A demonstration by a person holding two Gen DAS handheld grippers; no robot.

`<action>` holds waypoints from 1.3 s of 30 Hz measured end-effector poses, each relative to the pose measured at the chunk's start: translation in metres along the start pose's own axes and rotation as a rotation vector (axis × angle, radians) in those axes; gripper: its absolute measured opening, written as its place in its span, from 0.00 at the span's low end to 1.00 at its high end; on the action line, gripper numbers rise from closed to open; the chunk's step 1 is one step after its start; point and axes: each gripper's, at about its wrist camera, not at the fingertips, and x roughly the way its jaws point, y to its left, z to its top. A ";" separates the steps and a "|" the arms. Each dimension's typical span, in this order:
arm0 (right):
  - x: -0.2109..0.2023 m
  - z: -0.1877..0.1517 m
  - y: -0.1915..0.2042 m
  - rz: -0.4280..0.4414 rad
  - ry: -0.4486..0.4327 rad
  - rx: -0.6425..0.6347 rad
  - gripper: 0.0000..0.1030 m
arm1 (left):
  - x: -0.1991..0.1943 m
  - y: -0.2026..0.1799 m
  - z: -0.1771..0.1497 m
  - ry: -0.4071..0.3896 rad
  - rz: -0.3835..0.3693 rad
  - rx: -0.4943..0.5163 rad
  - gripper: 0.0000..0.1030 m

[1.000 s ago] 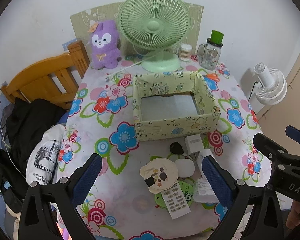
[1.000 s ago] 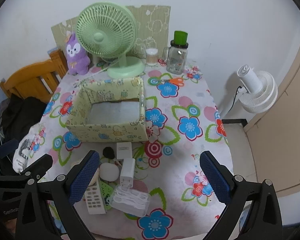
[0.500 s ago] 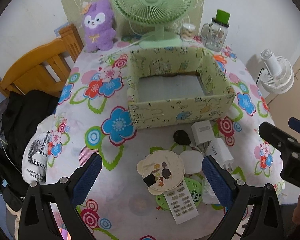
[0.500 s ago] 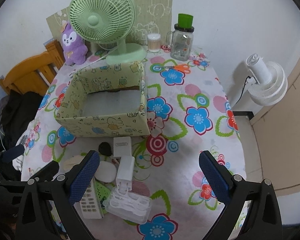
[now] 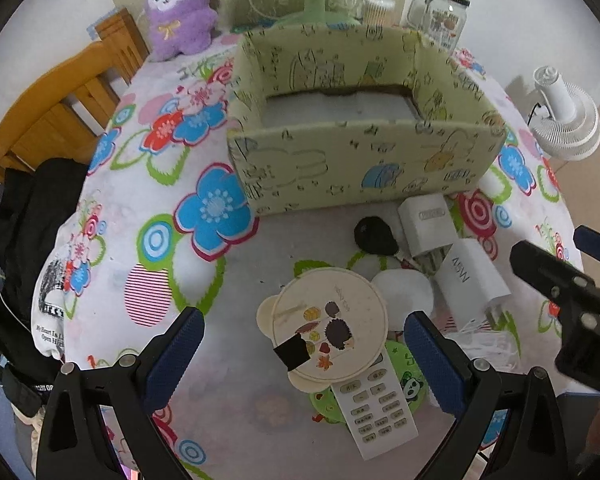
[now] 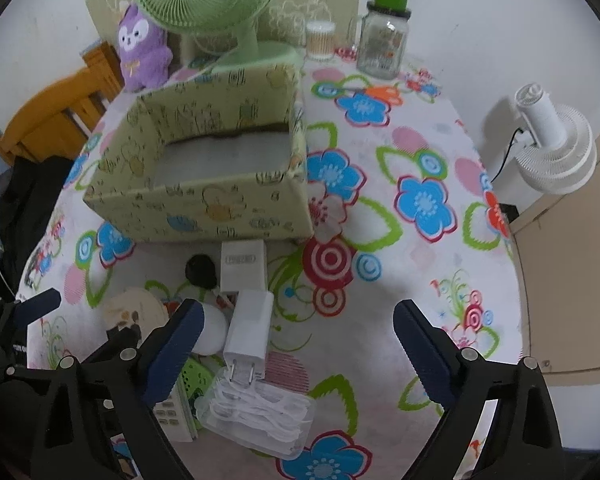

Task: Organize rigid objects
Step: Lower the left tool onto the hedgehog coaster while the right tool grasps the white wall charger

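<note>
- The left hand-held gripper (image 5: 300,346) is hanging with its blue-padded fingers spread wide and holding nothing; between them the round cream disc with hedgehog pictures (image 5: 329,322) is lying on the flowered bench (image 5: 204,264), overlapping the white remote control (image 5: 374,408).
- The right hand-held gripper (image 6: 296,336) is also standing wide, its jaws closing slightly, pinching nothing; the white plug charger (image 6: 249,326) is lying between the fingers, untouched.
- Just beyond the disc, a black rounded object (image 5: 374,236) and a white square adapter (image 5: 424,224) are sitting against the pale green cartoon-printed cardboard box (image 5: 352,168), which is standing open.
- Only the right wrist view is showing the clear plastic case of white floss picks (image 6: 256,414) whole, near the bench edge.
- Only the left wrist view is showing the remote's buttons and the green panda coaster (image 5: 406,380).
</note>
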 end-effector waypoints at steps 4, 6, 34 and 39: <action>0.014 -0.005 0.006 0.010 0.033 -0.020 0.92 | 0.009 -0.002 0.000 0.016 0.004 0.012 0.98; 0.020 -0.007 0.007 0.013 0.045 -0.022 0.91 | 0.014 -0.003 0.000 0.023 0.004 0.019 0.98; 0.076 -0.010 0.019 0.073 0.183 -0.014 0.30 | 0.040 -0.017 -0.004 0.059 0.000 0.094 0.83; 0.074 -0.010 0.023 0.065 0.178 -0.020 0.30 | 0.039 -0.020 -0.006 0.062 -0.010 0.097 0.83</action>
